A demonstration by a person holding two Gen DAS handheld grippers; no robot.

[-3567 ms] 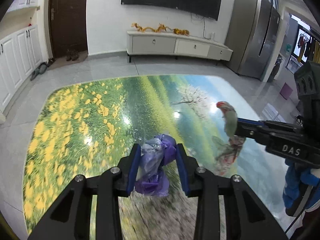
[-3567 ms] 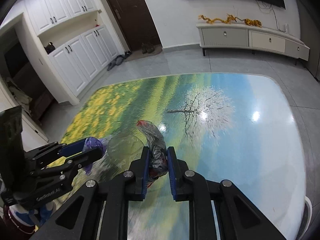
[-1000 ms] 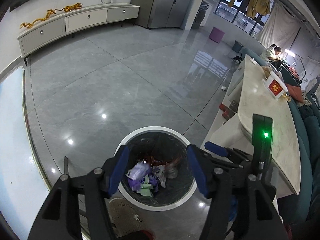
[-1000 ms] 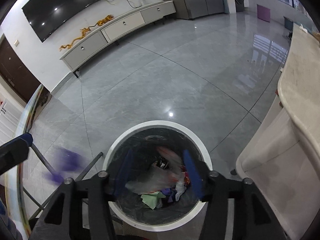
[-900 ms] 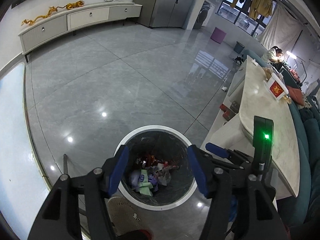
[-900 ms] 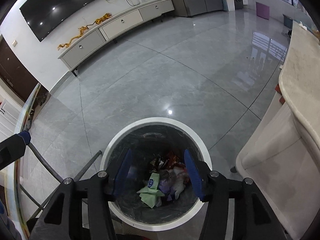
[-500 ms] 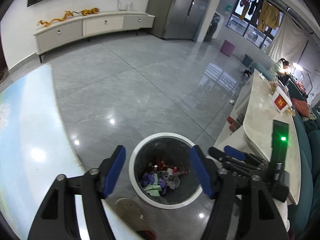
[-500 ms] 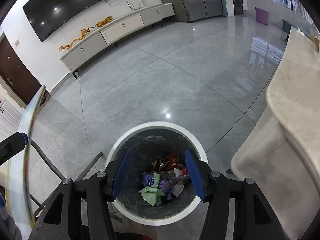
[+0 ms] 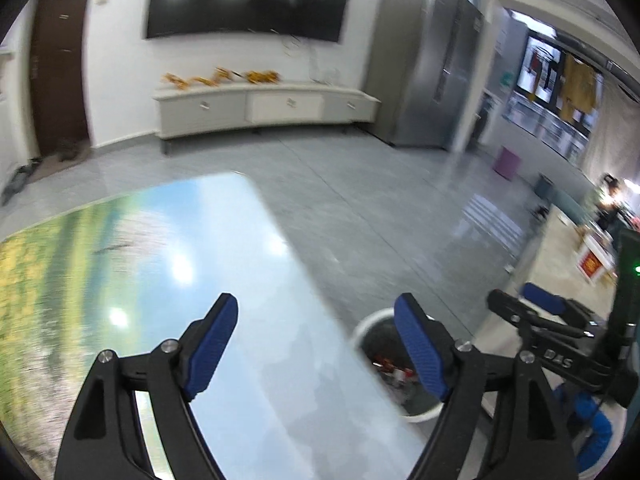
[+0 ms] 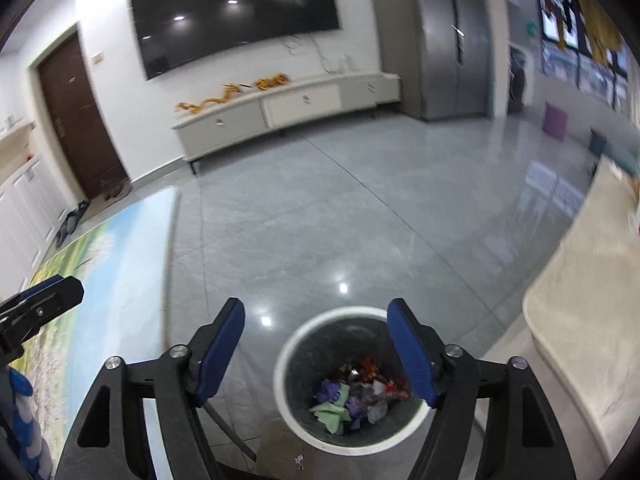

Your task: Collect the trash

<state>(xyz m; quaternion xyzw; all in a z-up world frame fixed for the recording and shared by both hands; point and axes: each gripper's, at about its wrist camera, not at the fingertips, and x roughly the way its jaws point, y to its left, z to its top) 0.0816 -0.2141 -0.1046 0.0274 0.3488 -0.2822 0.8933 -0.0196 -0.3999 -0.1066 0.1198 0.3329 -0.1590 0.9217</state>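
A round trash bin (image 10: pixel 345 310) with a white rim and dark liner stands on the grey floor beside the table. Crumpled trash (image 10: pixel 352 390) lies at its bottom: purple, green and red wrappers. My right gripper (image 10: pixel 316 338) hangs above the bin, its jaws opening with nothing between them. My left gripper (image 9: pixel 316 340) is over the edge of the landscape-print table (image 9: pixel 160 264), jaws also opening and empty. In the left wrist view the bin (image 9: pixel 370 320) is partly hidden behind the right finger and the table edge. The right gripper (image 9: pixel 516 304) shows at the right.
A beige counter (image 10: pixel 580 300) runs along the right of the bin. A slipper (image 10: pixel 280 444) and a table leg (image 10: pixel 230 428) lie close to the bin's left. A low TV cabinet (image 9: pixel 260 108) and a steel fridge (image 9: pixel 424 64) line the far wall. A person (image 9: pixel 610 200) sits far right.
The purple bag and the wrapper dropped into the bin. Both grippers then rose and swung left, the left one ending over the table. Both pairs of jaws spread wider.
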